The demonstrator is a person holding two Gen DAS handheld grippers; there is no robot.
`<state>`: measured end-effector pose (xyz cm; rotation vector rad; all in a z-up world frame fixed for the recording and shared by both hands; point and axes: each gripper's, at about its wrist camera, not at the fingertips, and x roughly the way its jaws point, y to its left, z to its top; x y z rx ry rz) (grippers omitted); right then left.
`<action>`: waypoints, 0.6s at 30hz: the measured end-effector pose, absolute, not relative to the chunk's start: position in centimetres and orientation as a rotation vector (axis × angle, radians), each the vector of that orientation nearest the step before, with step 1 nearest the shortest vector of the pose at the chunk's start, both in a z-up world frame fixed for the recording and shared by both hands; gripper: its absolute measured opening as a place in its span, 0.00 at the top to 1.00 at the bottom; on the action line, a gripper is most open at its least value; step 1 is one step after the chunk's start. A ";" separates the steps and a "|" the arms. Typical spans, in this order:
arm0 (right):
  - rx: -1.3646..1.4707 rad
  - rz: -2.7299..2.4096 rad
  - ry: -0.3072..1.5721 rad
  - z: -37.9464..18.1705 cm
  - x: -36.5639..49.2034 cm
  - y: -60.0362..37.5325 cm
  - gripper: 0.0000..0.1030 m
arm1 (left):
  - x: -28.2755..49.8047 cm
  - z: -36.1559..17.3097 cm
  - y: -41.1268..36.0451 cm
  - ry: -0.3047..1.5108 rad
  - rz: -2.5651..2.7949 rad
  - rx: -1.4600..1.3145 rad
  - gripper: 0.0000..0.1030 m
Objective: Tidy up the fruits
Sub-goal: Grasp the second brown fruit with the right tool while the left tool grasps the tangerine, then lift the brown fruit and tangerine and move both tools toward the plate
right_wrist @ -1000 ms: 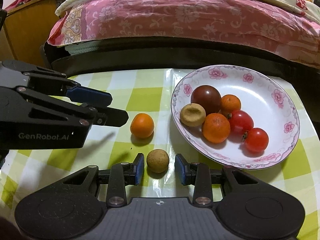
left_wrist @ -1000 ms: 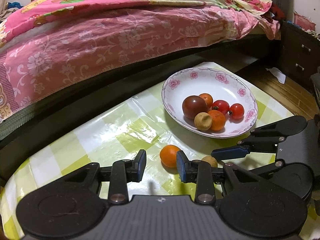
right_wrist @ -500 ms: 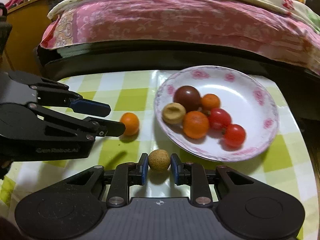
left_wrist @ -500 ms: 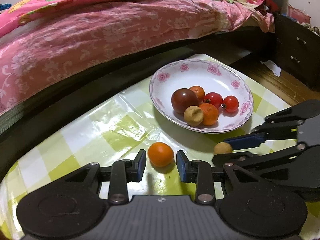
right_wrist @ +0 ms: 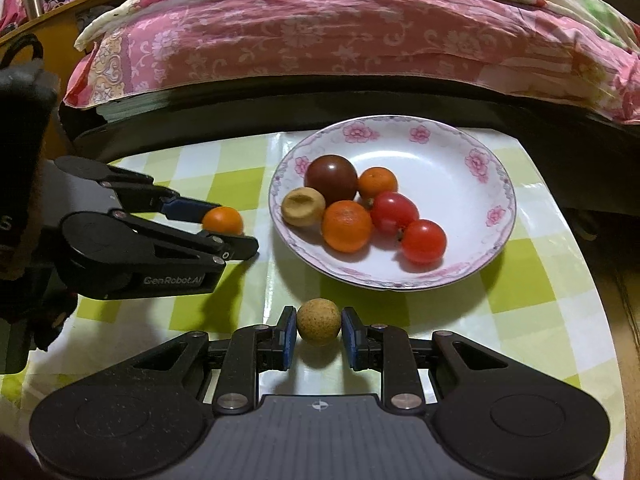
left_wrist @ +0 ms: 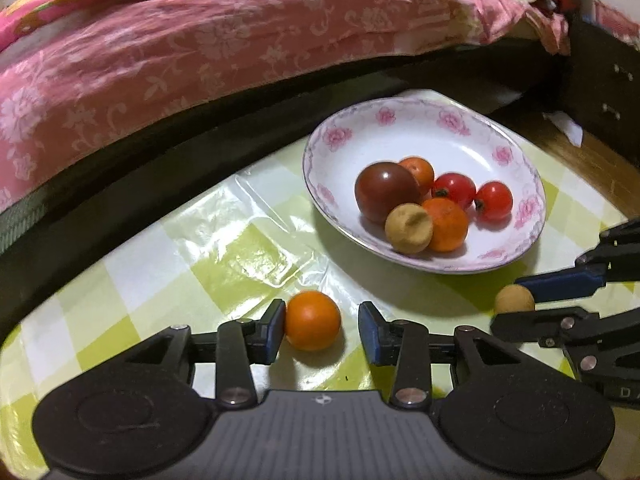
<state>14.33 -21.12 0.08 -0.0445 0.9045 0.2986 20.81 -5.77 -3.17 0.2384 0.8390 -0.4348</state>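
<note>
A small orange fruit [left_wrist: 312, 320] lies on the checked tablecloth between the fingers of my left gripper [left_wrist: 322, 331], which is open; the left pad touches it and the right pad stands apart. It also shows in the right wrist view [right_wrist: 223, 220]. My right gripper [right_wrist: 319, 333] is shut on a tan round fruit [right_wrist: 319, 321], also seen in the left wrist view [left_wrist: 514, 299]. A white floral plate [right_wrist: 476, 236] holds a dark tomato [right_wrist: 331, 178], two red tomatoes, two oranges and a dented tan fruit.
A bed with a pink floral quilt [left_wrist: 200, 40] runs along the far side of the table. A dark cabinet [left_wrist: 608, 92] stands at the right. The table's right edge [right_wrist: 592, 280] drops to a wooden floor.
My left gripper has moved forward so the orange fruit now lies between its fingers. My right gripper has closed on the tan fruit.
</note>
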 end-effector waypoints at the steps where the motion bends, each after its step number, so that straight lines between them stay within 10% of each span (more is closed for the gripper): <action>1: -0.044 0.297 0.905 0.1 14.3 -21.2 0.81 | 20.8 -3.2 -5.8 0.838 -0.436 0.240 0.54; 18: -0.070 0.281 0.925 -0.5 14.3 -21.4 0.81 | 18.4 -2.5 -6.4 0.859 -0.465 0.255 0.63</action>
